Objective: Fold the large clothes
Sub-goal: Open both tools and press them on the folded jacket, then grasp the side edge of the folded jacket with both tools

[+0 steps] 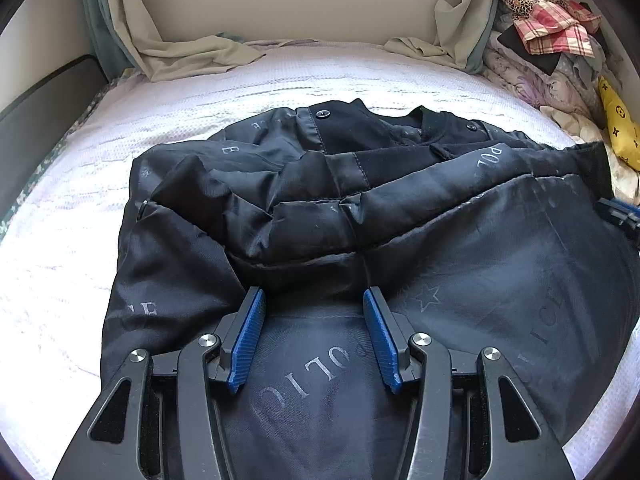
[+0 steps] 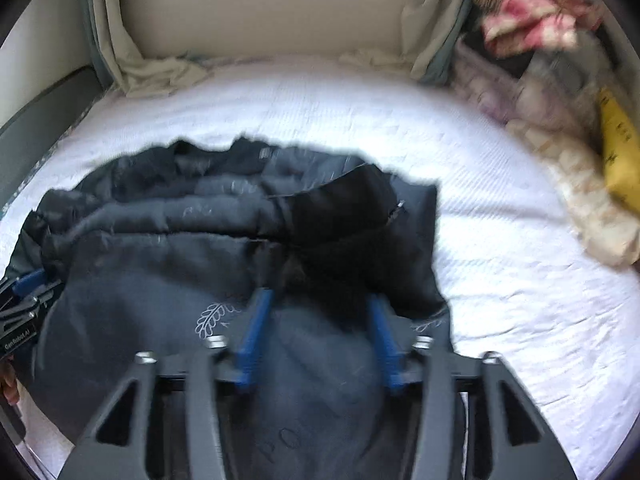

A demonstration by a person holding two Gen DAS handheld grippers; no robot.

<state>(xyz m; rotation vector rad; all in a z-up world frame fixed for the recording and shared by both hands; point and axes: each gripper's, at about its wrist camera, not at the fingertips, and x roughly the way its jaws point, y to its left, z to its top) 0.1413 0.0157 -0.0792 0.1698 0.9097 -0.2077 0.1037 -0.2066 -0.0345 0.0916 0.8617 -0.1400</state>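
Observation:
A large dark padded jacket point(image 1: 320, 200) with pale lettering on its lining lies bunched on the white bed point(image 1: 60, 240). My left gripper point(image 1: 314, 300) is open, its blue pads wide apart over the jacket's near edge, holding nothing. In the right wrist view, which is blurred, the jacket point(image 2: 180, 248) fills the left and middle. My right gripper point(image 2: 316, 304) is open over the jacket's near right part, close to a black fold point(image 2: 352, 216). The right gripper's tip shows at the far right of the left wrist view point(image 1: 622, 216); the left gripper shows at the left edge point(image 2: 20, 304).
A beige headboard point(image 1: 300, 0) with draped pale cloth point(image 1: 192, 56) stands at the back. A pile of mixed clothes point(image 1: 552, 32) and a yellow item point(image 1: 618, 124) lie along the right side. The bed's dark frame point(image 1: 48, 96) runs at the left.

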